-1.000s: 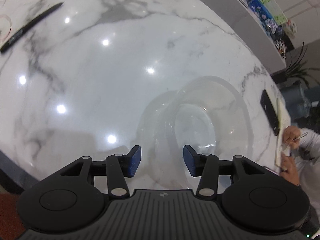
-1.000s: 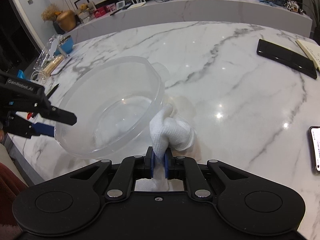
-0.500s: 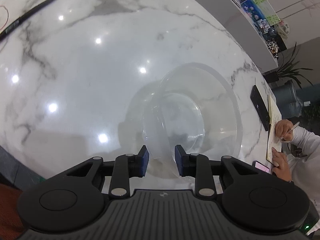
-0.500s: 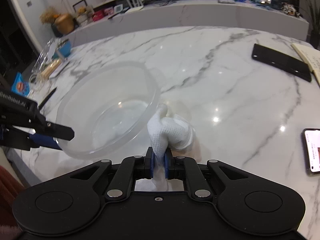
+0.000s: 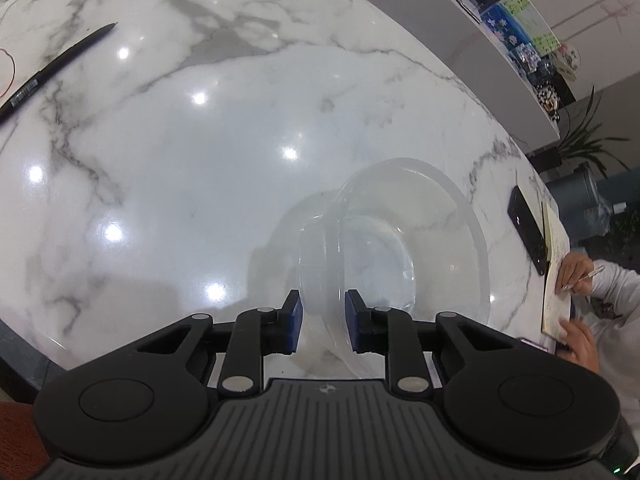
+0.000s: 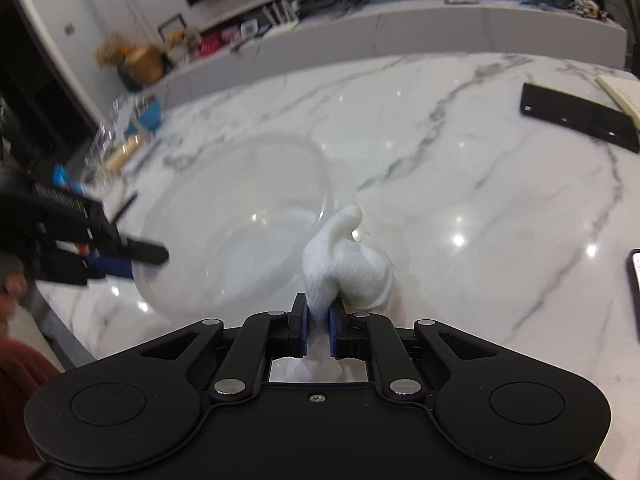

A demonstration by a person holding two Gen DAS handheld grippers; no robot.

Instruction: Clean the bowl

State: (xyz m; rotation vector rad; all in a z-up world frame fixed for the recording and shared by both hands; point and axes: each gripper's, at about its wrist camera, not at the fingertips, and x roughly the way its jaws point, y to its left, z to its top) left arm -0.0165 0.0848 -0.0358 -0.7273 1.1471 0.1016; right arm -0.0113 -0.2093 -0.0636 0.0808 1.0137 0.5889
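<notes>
A clear plastic bowl (image 5: 404, 240) is tilted up off the white marble table (image 5: 180, 168). My left gripper (image 5: 322, 322) is shut on the bowl's near rim, one pad on each side of the wall. In the right wrist view the bowl (image 6: 240, 216) hangs from the left gripper (image 6: 132, 260) at its left edge. My right gripper (image 6: 318, 330) is shut on a crumpled white cloth (image 6: 344, 264), which sits just right of the bowl's rim, outside it.
A black pen (image 5: 52, 72) lies far left on the table. A black phone (image 6: 576, 120) and a notebook (image 6: 620, 92) lie at the right, where a person's hands (image 5: 576, 272) write. Another phone (image 6: 636, 272) is at the right edge. Clutter (image 6: 120, 136) sits far left.
My left gripper has closed from open onto the bowl's near rim and tilted the bowl up. The right gripper has risen slightly with the cloth, staying beside the bowl.
</notes>
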